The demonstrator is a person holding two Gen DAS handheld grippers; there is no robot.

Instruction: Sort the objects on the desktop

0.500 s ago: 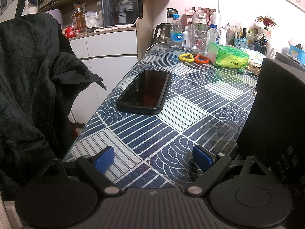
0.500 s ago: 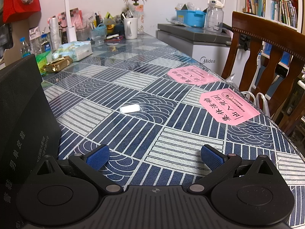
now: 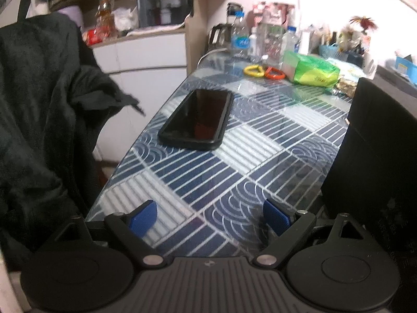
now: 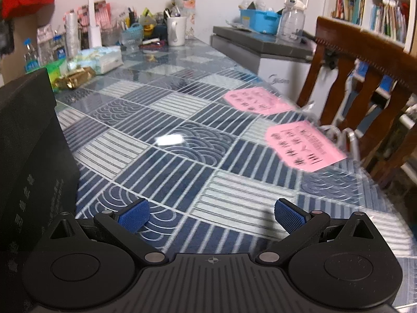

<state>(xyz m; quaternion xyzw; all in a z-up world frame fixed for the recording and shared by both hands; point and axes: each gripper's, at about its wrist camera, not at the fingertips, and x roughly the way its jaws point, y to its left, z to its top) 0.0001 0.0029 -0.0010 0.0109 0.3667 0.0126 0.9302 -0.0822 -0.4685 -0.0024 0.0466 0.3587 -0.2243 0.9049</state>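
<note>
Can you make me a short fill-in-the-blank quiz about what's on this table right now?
1. The phone lies flat with its screen facing ____.
2. Beside the yellow ring lies a ring coloured ____.
3. Both the left claw and the right claw are ____.
4. The two paper notes on the table are coloured ____.

Missing words: up; orange; open; pink

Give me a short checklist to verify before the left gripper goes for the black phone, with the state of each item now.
1. Left gripper open and empty: ok.
2. Phone lies flat, screen up, nothing on it: ok.
3. Path ahead to the phone is bare table: ok.
4. Black box at the right stays off that path: ok.
5. Phone's distance from the table's left edge: cannot tell.
6. Right gripper open, empty: ok.
</note>
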